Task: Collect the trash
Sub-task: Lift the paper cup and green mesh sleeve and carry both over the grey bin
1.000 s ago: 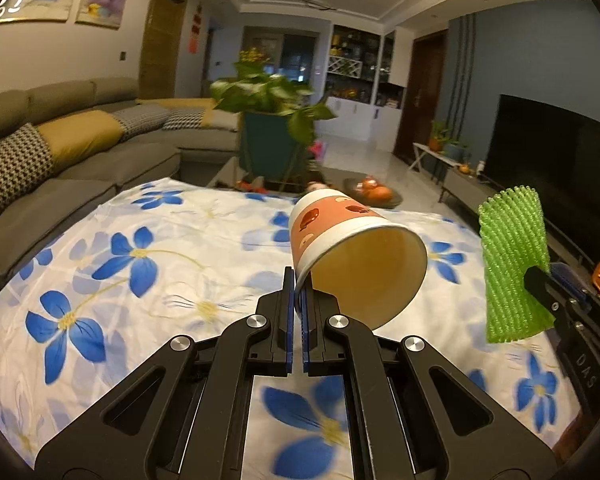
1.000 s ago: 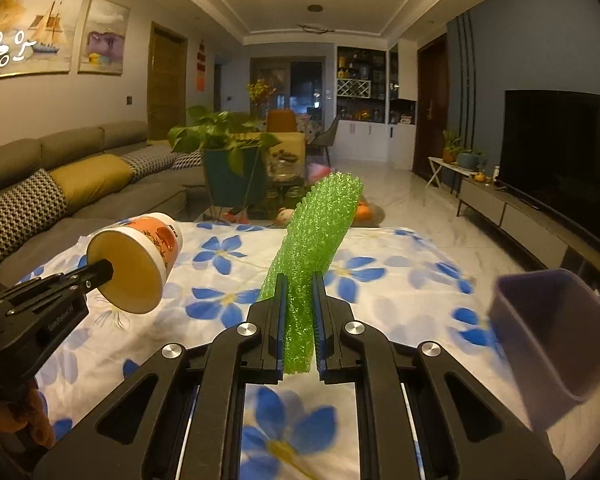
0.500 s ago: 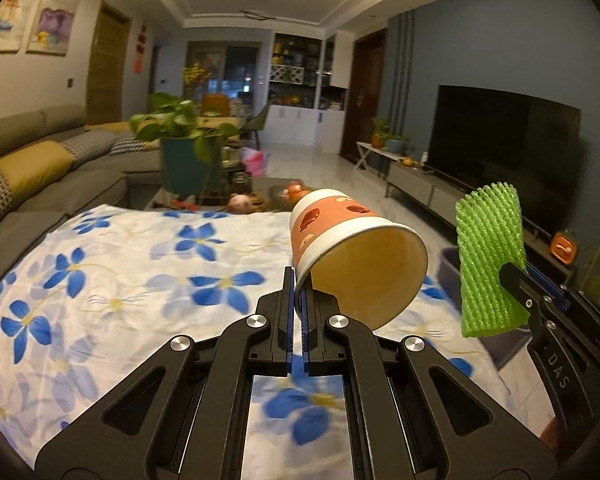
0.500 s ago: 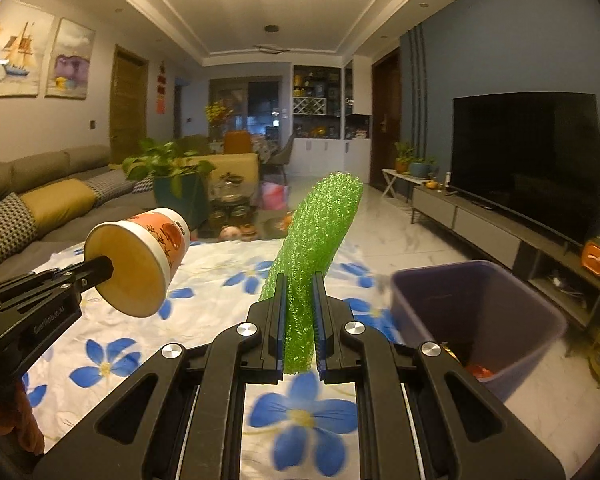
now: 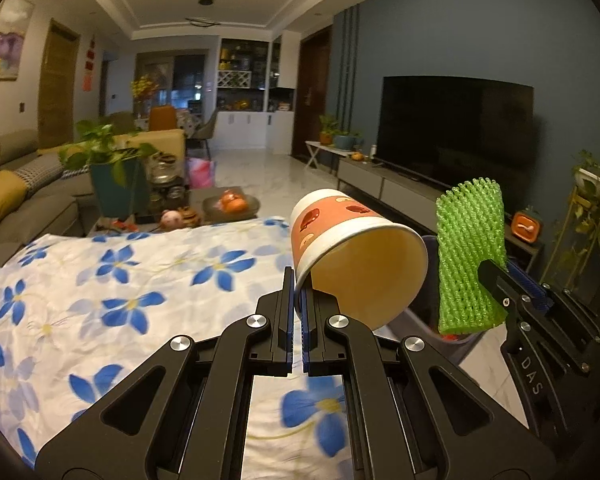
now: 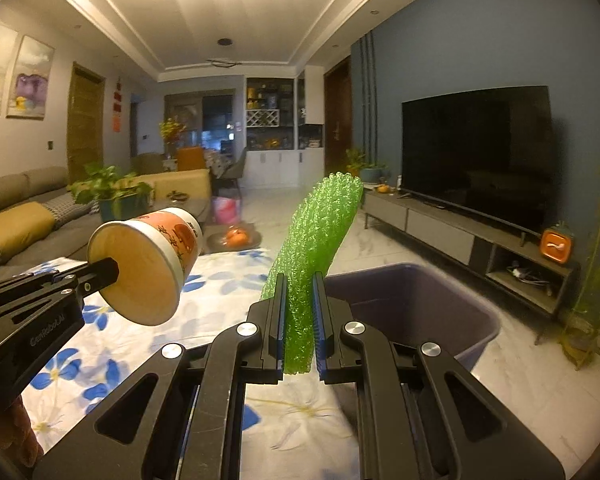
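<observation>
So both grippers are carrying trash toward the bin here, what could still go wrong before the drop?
The left gripper pinches the paper cup only by its thin rim, so the cup may crumple or slip out over the floral cloth. In the right-wrist view the cup hangs over the cloth, not the purple bin; released now, it would likely miss. The green foam net in the right gripper is light and could snag on a pad.

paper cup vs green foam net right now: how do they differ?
The paper cup is stiff, orange and white; the green foam net is soft mesh. The left gripper pinches the cup by its rim, so it lies tipped sideways; the right gripper clamps the net near its bottom, so it stands up. Both are held in the air.
</observation>
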A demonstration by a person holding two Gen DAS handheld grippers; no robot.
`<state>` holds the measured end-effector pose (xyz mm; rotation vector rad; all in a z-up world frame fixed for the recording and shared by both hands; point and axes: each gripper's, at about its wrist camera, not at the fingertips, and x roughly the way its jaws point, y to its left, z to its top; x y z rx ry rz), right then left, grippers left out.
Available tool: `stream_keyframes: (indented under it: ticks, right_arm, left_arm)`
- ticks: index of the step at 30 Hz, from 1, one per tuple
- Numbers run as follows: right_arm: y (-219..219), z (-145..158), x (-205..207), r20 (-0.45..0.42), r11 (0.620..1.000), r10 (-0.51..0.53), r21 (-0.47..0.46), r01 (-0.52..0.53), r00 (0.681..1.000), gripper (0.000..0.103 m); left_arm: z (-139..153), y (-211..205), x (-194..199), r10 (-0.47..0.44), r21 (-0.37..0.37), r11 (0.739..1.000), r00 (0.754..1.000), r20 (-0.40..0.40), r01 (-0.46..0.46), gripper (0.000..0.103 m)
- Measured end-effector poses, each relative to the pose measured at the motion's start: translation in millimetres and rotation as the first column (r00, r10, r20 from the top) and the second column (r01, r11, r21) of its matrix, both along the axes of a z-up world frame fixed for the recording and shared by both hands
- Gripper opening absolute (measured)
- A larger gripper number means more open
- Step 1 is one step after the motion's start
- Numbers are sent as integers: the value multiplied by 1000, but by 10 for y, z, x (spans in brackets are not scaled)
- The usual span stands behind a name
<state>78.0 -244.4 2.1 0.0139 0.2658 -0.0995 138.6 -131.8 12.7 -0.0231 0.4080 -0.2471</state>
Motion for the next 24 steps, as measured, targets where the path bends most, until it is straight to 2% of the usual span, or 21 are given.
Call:
stream_keyframes:
  ticks: [15, 24]
  right_arm:
    - [-739, -79, 102, 35, 989, -149, 28, 148, 988, 12]
    - [-1036, -221, 236, 30, 984, -165, 69, 162, 986, 13]
  left_arm:
    - [-97, -693, 437, -88, 4, 996, 996, -13, 88, 2]
    - [-286, -1045, 681, -142, -8, 990, 989, -33, 142, 2]
